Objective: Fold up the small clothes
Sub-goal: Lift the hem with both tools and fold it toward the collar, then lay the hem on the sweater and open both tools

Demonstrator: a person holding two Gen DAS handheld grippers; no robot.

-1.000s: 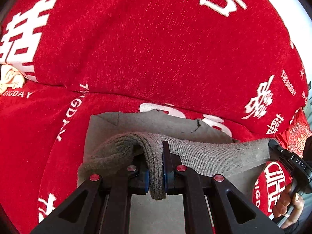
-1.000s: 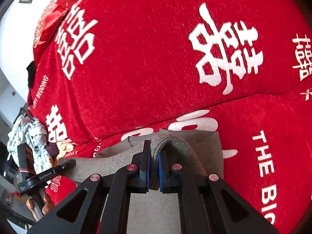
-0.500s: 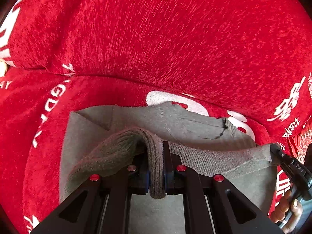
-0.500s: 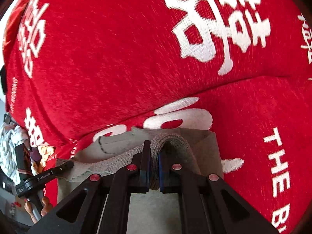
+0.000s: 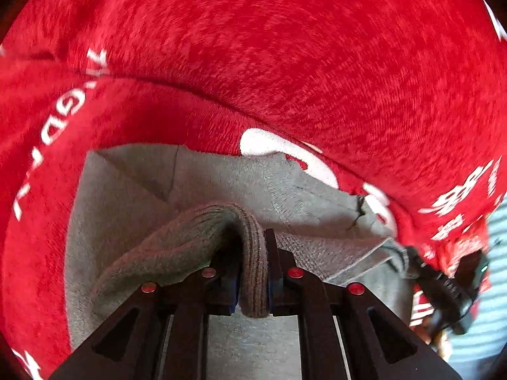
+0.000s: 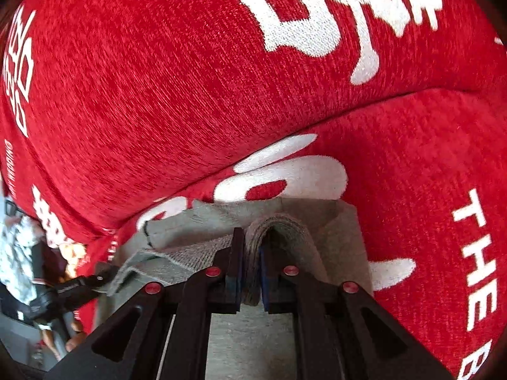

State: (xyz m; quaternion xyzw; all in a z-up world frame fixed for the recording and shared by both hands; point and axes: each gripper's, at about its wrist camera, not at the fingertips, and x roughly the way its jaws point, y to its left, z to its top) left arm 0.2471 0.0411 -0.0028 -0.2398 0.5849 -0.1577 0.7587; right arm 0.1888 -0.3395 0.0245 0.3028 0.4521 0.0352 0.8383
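While right tongs (image 6: 251, 277) open, garment (image 6: 342, 237) perhaps gripped.

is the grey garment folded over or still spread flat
Partly folded: the grey garment has its ribbed hem doubled over the lower layer, lifted between both grippers' fingers, not yet laid flat.

A red plush cover (image 5: 285, 63) printed with white characters and letters is seen spread over a seat cushion (image 6: 427, 164) and the backrest (image 6: 158, 79) behind it. Large white characters (image 6: 342, 15) are printed on the backrest, and white Latin lettering (image 6: 475, 253) runs along the seat at the right. At the far left of the right wrist view, a crumpled white patterned cloth (image 6: 16, 247) is seen beside the cushion. A pale striped surface (image 5: 488, 316) is visible at the right edge of the left wrist view.
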